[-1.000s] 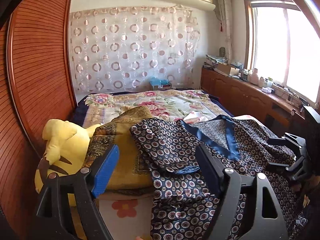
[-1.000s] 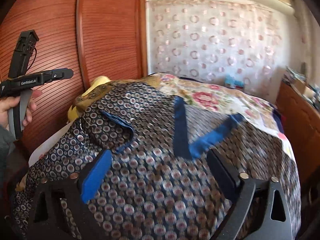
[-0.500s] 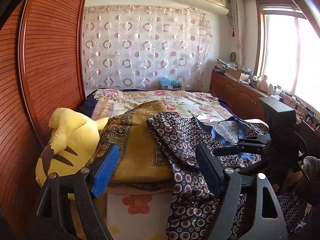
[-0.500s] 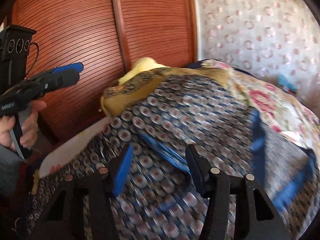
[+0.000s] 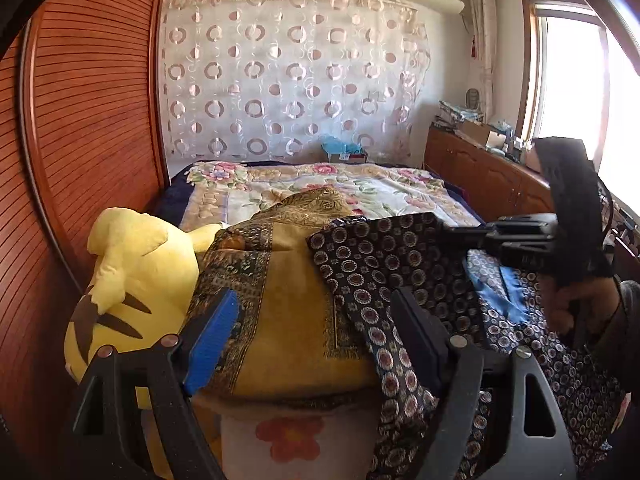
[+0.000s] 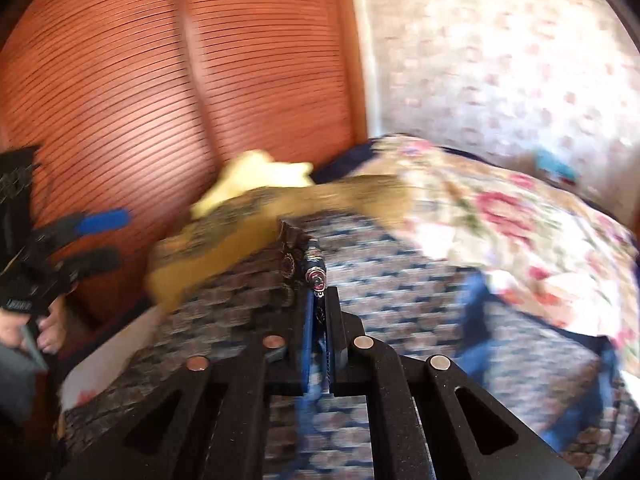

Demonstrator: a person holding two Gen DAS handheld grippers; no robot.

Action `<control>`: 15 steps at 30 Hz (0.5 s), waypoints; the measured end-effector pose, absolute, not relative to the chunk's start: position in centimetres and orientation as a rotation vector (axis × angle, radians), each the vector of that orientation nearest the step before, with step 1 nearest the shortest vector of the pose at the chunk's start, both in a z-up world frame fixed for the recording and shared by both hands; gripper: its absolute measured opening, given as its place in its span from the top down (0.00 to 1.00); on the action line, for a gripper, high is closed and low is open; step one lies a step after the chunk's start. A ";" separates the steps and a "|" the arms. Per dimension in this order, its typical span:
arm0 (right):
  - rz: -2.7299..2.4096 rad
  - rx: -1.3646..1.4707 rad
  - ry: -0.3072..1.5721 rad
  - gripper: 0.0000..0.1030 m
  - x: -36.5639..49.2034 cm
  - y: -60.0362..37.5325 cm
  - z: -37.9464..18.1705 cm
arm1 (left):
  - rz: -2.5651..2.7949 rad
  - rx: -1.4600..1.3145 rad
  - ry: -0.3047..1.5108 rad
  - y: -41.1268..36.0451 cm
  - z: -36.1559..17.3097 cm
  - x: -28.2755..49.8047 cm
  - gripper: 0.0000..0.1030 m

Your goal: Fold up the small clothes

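Observation:
A dark navy garment with a circle pattern and blue trim (image 5: 404, 276) lies on the bed, partly over a yellow-gold cloth (image 5: 288, 304). My right gripper (image 6: 319, 300) is shut on a fold of this garment (image 6: 384, 280) and lifts its edge; it also shows in the left wrist view (image 5: 444, 229) at the right, pinching the fabric. My left gripper (image 5: 312, 340) is open and empty, held above the yellow-gold cloth and the garment's left edge. It shows at the far left of the right wrist view (image 6: 98, 236).
A yellow plush toy (image 5: 132, 284) lies at the left against the wooden wardrobe (image 5: 80, 140). A floral quilt (image 5: 320, 188) covers the bed behind. A wooden cabinet (image 5: 488, 176) with clutter stands under the window at the right.
My right gripper has closed on a fold of the navy garment and pulled it up and left. My left gripper has drifted left, still open.

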State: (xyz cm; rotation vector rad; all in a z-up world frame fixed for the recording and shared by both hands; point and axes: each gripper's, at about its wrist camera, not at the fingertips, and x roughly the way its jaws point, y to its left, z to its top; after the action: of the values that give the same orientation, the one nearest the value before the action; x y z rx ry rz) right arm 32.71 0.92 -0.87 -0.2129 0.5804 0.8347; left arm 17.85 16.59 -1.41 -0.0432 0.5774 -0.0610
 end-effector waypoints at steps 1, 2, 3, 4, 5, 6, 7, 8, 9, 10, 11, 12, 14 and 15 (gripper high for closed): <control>0.805 -0.223 0.584 0.82 33.5 0.7 -0.9 | -0.063 -0.038 0.594 16.4 -1.6 18.8 0.23; 0.779 -0.223 0.593 0.75 34.5 0.5 -1.0 | -0.067 -0.035 0.606 16.2 -1.8 19.5 0.23; 0.769 -0.221 0.604 0.66 35.0 0.3 -1.1 | -0.076 -0.034 0.622 16.0 -2.1 20.5 0.23; 0.759 -0.223 0.614 0.63 35.6 0.3 -1.3 | -0.081 -0.036 0.632 15.9 -2.2 21.2 0.23; 0.745 -0.227 0.615 0.63 35.8 -0.3 -1.3 | -0.084 -0.038 0.648 15.9 -2.4 21.9 0.23; 0.730 -0.233 0.613 0.62 36.0 -0.8 -1.4 | -0.088 -0.042 0.673 15.8 -2.8 22.9 0.23; 0.716 -0.238 0.613 0.62 35.9 -1.3 -1.5 | -0.095 -0.049 0.690 15.8 -3.0 23.6 0.23; 0.698 -0.240 0.609 0.62 35.9 -1.8 -1.5 | -0.100 -0.054 0.701 15.8 -3.2 23.9 0.23; 0.679 -0.237 0.603 0.62 35.5 -2.6 -1.6 | -0.110 -0.067 0.711 15.8 -3.4 24.6 0.23; 0.660 -0.235 0.601 0.62 35.2 -3.6 -1.7 | -0.114 -0.073 0.719 15.8 -3.6 24.9 0.24; 0.641 -0.232 0.602 0.62 34.9 -4.6 -1.6 | -0.111 -0.074 0.728 15.6 -3.7 25.2 0.24; 0.623 -0.227 0.601 0.62 34.1 -5.6 -1.2 | -0.108 -0.069 0.731 15.4 -3.7 25.5 0.25; 0.575 -0.224 0.590 0.62 32.8 -8.5 -1.0 | -0.114 -0.058 0.723 14.9 -3.4 25.6 0.25; 0.544 -0.222 0.586 0.62 31.8 -10.0 -0.7 | -0.114 -0.052 0.719 14.7 -3.2 25.8 0.25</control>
State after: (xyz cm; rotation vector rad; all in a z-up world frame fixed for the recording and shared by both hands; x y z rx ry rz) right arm 31.81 -9.99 -0.67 -0.2224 0.5858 0.5442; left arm 25.81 14.70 -3.16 -0.0523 0.7187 -0.1138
